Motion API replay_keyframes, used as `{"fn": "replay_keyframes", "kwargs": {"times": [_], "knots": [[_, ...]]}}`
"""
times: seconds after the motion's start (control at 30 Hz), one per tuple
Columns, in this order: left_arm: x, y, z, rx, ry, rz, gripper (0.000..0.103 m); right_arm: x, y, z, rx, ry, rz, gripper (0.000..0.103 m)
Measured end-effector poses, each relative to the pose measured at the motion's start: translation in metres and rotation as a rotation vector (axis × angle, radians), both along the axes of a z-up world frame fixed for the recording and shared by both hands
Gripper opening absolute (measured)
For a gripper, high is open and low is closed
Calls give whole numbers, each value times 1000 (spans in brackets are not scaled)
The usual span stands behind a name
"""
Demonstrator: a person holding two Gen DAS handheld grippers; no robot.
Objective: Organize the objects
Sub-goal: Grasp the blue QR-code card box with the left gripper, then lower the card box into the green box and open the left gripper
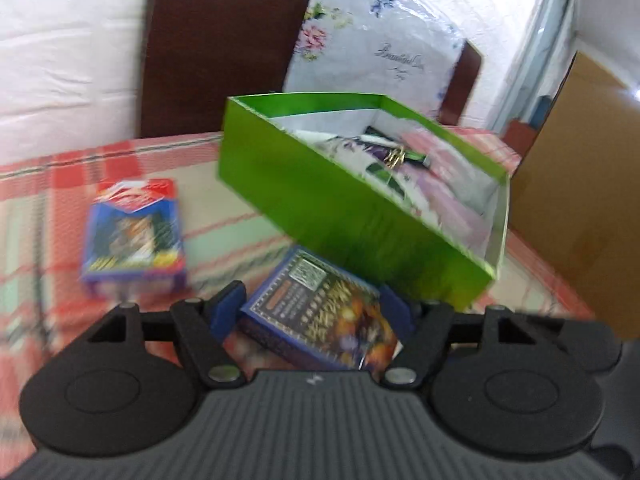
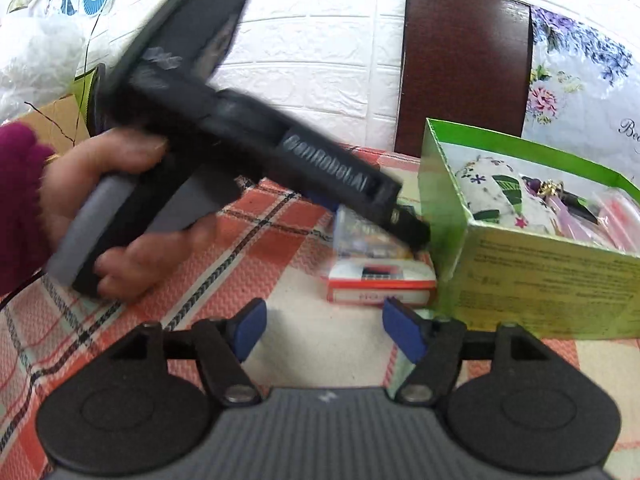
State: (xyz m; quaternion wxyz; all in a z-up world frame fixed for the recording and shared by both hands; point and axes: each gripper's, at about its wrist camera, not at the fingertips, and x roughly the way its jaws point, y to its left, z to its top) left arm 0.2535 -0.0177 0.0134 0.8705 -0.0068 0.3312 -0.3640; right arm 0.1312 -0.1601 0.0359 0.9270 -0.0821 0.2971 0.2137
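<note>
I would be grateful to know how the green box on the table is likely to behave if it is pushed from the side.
The green box looks like thin card with its top open, so its walls may flex. It seems lightly filled with soft packets, so it would probably slide on the checked mat rather than tip, perhaps catching on the weave.

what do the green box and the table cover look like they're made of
Green box: probably thin cardboard with a glossy printed outside; it has sharp folded edges, sheen and a plain white inside.
Table cover: likely embossed vinyl or foam mat, though woven cloth can't be ruled out; the plaid surface shows a raised herringbone texture.
</note>
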Motion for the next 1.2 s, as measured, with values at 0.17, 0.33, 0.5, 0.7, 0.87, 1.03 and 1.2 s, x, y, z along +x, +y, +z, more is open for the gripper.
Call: {"fn": "replay_keyframes", "kwargs": {"times": [0.17, 0.33, 0.5, 0.7, 0.87, 1.03, 1.2], "knots": [[-55, 29, -4, -104, 53, 153, 74, -7, -7, 3, 22, 14, -39, 54], [-91, 40, 2, -165, 60, 315, 74, -21, -4, 8, 30, -15, -23, 46], [-114, 40, 19, -197, 47, 379, 74, -38, -4, 12, 4, -49, 25, 46], [-108, 14, 72, -198, -87, 307, 74, -45, -18, 49, -22, -259, -45, 46], [-58, -52, 95, -193, -126, 182, 75, -5, -62, 62, -45, -332, -212, 51], [-26, -112, 82, -46, -129, 216, 83, 39, -100, 45, -90, -229, -383, 61], [-49, -87, 77, -50, -142, 257, 83, 7, -110, 46, 18, -253, -387, 64]]}}
